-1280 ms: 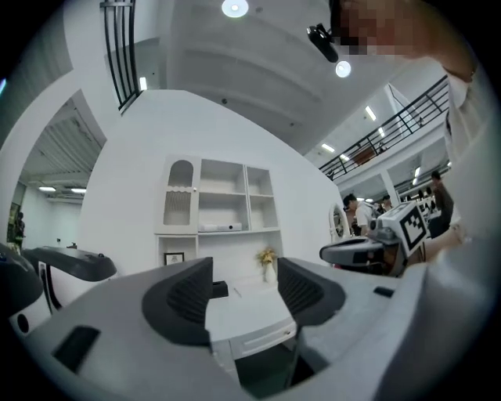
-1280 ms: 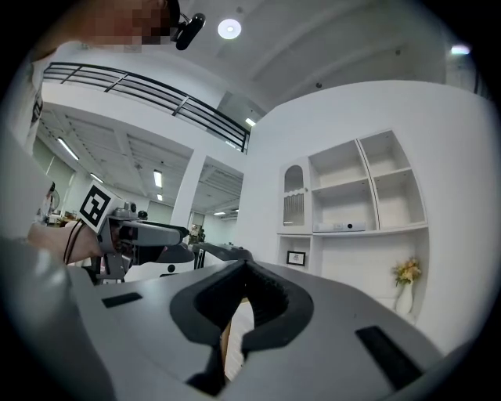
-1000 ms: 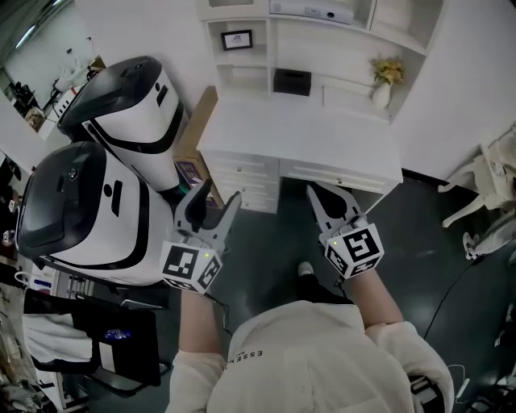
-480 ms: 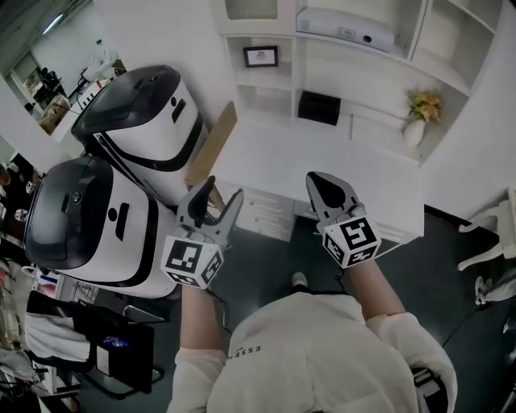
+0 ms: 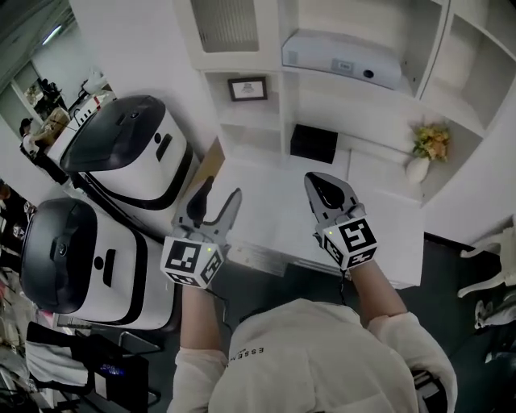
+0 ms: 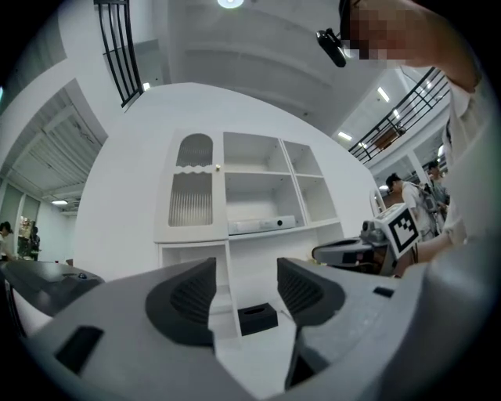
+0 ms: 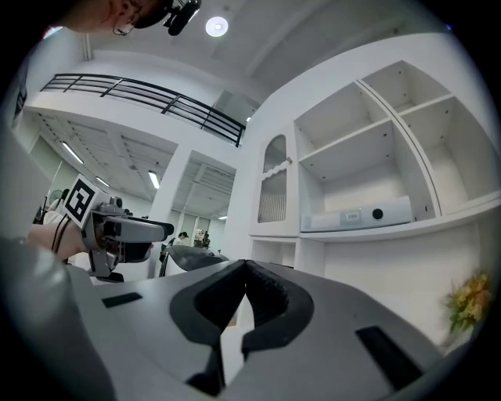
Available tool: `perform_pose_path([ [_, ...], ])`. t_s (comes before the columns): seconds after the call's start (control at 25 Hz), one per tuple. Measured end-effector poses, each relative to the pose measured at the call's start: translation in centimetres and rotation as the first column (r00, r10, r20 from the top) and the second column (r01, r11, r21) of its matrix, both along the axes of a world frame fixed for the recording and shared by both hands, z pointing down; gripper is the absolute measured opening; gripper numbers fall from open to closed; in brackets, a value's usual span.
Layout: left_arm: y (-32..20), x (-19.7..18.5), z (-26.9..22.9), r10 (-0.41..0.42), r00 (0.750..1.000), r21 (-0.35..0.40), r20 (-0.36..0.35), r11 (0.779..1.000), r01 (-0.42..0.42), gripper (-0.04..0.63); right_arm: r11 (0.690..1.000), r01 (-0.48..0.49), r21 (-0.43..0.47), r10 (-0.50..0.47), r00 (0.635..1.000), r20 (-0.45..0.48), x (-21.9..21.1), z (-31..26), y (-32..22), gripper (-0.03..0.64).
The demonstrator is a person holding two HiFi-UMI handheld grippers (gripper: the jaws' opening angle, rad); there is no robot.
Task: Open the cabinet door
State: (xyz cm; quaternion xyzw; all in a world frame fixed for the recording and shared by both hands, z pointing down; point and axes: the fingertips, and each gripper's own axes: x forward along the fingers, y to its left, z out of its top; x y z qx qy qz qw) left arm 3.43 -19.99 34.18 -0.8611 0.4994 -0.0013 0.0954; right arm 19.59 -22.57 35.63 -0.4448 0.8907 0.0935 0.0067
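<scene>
The approach stage of the task is judged to be in hand, since nothing is touched yet. The cabinet door (image 5: 226,24), one arched panel with a ribbed front, is seen shut at the upper left of the white shelf unit, above and well apart from both grippers. The left gripper (image 5: 218,192) is held over the white surface (image 5: 274,218) with its jaws apart and nothing between them; only the black box (image 5: 314,143) is seen far beyond the gap. The right gripper (image 5: 322,184) is held beside it with its jaws pressed together on nothing. For the next move, a reach up and forward to the door's right edge is called for, where what appears to be a small knob (image 6: 218,167) is set. There, a grip and an outward pull would be needed, and the open left gripper looks the readier for it. Counted: one such door, two grippers, one black box, one framed picture (image 5: 247,87), one white device (image 5: 343,60) on a shelf, one vase of flowers (image 5: 427,149), and two large white-and-black machines (image 5: 133,141) at the left.
</scene>
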Motion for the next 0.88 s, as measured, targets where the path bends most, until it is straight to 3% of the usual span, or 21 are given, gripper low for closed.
perform_pose_path([
  [0.44, -12.6, 2.8, -2.4, 0.143, 0.989, 0.030, 0.020, 0.989, -0.144, 0.238, 0.993, -0.113, 0.020, 0.113, 0.994, -0.006, 0.9, -2.3, -9.4, 0.014],
  [0.6, -17.3, 3.4, -5.9, 0.209, 0.978, 0.061, 0.029, 0.976, -0.210, 0.238, 0.987, -0.158, 0.000, 0.158, 0.987, 0.018, 0.5, -3.6, -12.4, 0.014],
  [0.88, -24.1, 5.5, -12.7, 0.291, 0.948, 0.157, 0.132, 0.938, -0.310, 0.238, 0.970, -0.240, 0.047, 0.240, 0.971, 0.015, -0.8, -6.5, -15.9, 0.014],
])
